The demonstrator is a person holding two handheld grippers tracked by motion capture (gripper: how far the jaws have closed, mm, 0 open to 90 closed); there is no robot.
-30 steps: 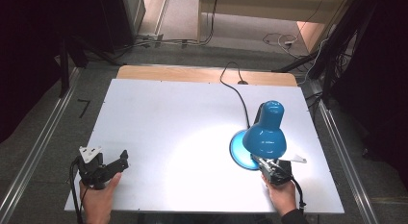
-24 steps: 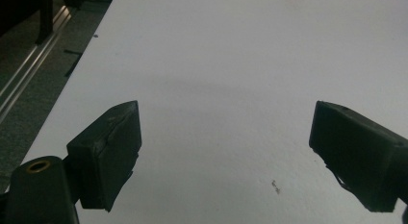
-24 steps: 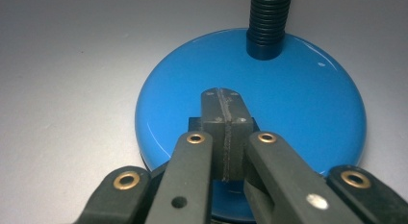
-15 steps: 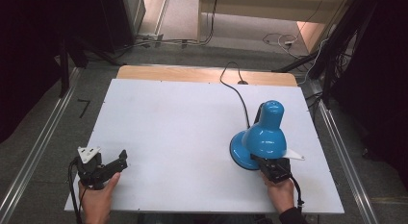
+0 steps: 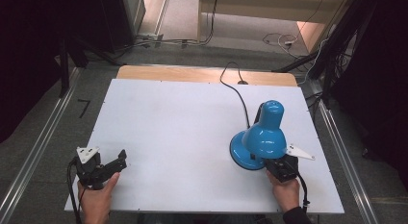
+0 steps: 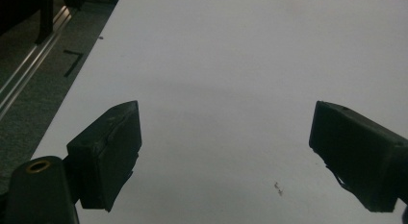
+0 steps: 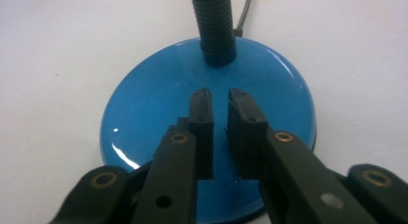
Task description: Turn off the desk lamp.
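A blue desk lamp stands at the right of the white table (image 5: 183,118). Its shade (image 5: 266,132) hangs over its round base (image 5: 239,154). In the right gripper view the glossy base (image 7: 144,104) lies under my right gripper (image 7: 219,96), and the ribbed neck (image 7: 214,27) rises just beyond. Those jaws have just been opening and stand a narrow gap apart above the base, gripping nothing. From above, my right gripper (image 5: 270,162) points at the base from the near side. My left gripper (image 5: 113,166) rests near the table's front left corner, with its jaws (image 6: 226,118) wide open over bare tabletop.
The lamp's black cord (image 5: 235,92) runs from the lamp to the far edge of the table. A wooden strip (image 5: 202,74) borders that far edge. Metal rails (image 5: 33,156) flank the table on both sides, and cables lie on the floor beyond it.
My right hand has edged slightly to the right at the lamp's base. The lamp and my left hand have stayed where they were.
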